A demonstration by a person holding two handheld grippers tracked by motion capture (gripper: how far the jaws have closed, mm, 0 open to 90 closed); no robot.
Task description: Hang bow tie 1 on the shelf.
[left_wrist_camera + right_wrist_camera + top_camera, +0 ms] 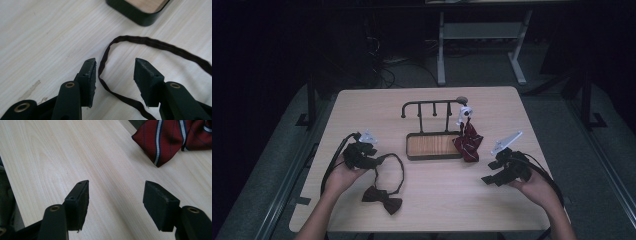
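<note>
A dark bow tie (382, 197) lies near the table's front, and its thin strap (398, 167) loops up toward my left gripper (376, 160). In the left gripper view the strap (103, 65) runs between the jaws of that gripper (115, 62), nearer the left one. The pads stand apart and do not press on it. A red striped tie (468, 142) hangs from the right end of a black rack (432, 103). My right gripper (490, 179) hovers open over bare wood, and the red tie (162, 140) lies ahead of its jaws (116, 183).
The rack stands on a dark tray with a wooden floor (434, 145) at mid-table; its corner (135, 16) lies just beyond the strap. A white clip (465, 112) sits at the rail's right end. Bare tabletop spreads between the two hands.
</note>
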